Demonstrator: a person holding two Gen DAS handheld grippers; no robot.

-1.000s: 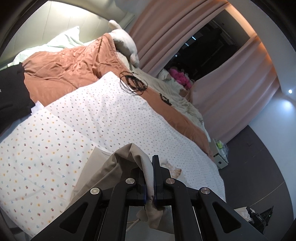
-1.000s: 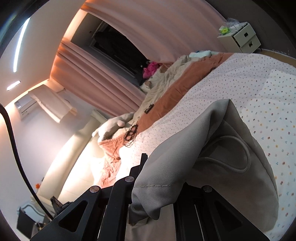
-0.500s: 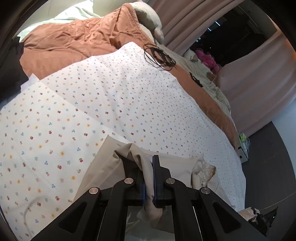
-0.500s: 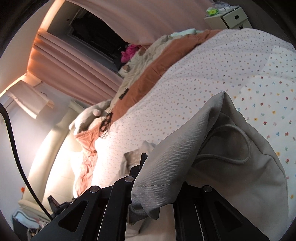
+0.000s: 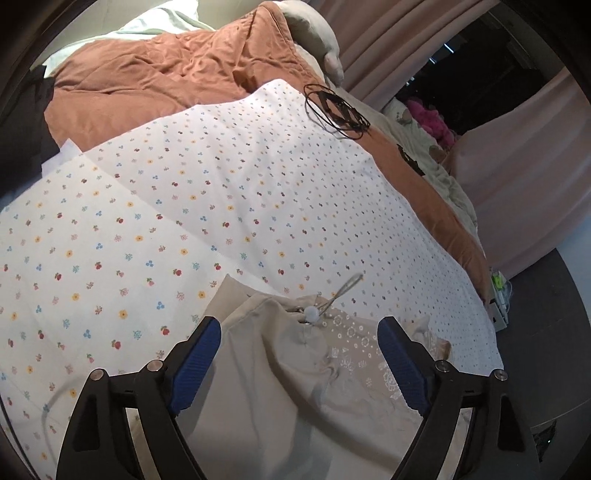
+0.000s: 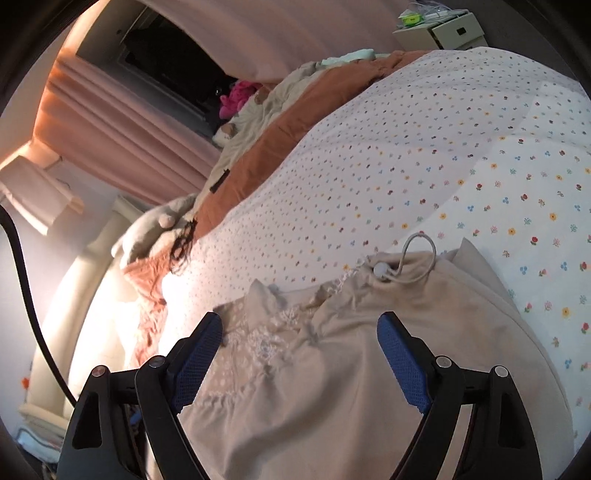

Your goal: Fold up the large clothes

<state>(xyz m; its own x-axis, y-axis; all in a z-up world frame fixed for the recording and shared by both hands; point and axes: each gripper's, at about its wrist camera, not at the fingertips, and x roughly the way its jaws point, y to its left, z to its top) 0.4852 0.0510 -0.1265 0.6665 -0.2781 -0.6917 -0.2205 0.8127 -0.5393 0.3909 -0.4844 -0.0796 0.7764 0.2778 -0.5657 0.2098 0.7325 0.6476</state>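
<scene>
A beige garment (image 5: 280, 373) with a drawstring and a white cord stopper (image 5: 311, 314) lies on the flower-print sheet (image 5: 207, 199) of a bed. It has a white embroidered part (image 5: 369, 354). My left gripper (image 5: 299, 354) is open just above it, holding nothing. In the right wrist view the same garment (image 6: 332, 369) lies folded below my right gripper (image 6: 299, 354), which is open and empty. The drawstring loop (image 6: 417, 254) lies at the garment's far edge.
An orange quilt (image 5: 155, 77) covers the far side of the bed. A black coiled cable (image 5: 334, 110) lies on the sheet's far edge. A dark garment (image 5: 22, 122) is at left. Pink curtains (image 6: 122, 140) and a white nightstand (image 6: 443, 31) stand beyond the bed.
Both grippers were shut on the beige garment and held it up. Both have opened now, and the garment lies on the sheet below them.
</scene>
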